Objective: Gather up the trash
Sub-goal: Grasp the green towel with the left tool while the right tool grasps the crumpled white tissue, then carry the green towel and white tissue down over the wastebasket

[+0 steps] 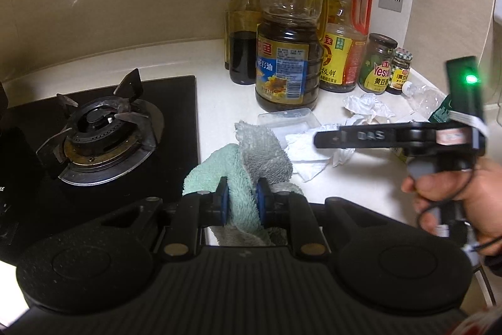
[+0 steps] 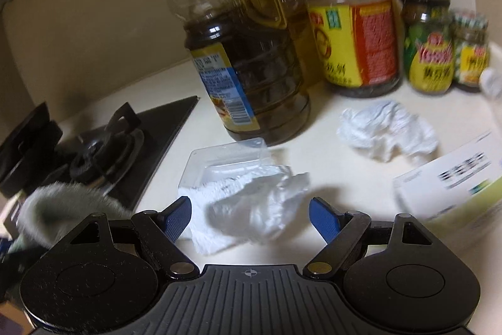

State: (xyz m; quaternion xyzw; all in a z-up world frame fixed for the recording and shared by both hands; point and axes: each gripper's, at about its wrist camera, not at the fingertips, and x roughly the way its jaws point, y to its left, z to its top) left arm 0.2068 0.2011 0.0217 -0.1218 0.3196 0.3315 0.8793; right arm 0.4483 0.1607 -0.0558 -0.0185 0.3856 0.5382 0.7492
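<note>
Right gripper (image 2: pixel 250 217) wide open, just short of crumpled tissue (image 2: pixel 251 209) — dead ahead, between blue pads. Left gripper (image 1: pixel 241 200) farther off, pinching towel (image 1: pixel 241 165).

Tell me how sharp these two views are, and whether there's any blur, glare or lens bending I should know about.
Left wrist view: mostly sharp, the labels on the oil bottle readable; the right gripper slightly smeared; strong fisheye curve in the wall tiles. Right wrist view: motion-blurred throughout, the jars and white box soft, highlights glinting on the oil bottle's neck, crumpled tissue bright, nearly washed out.
</note>
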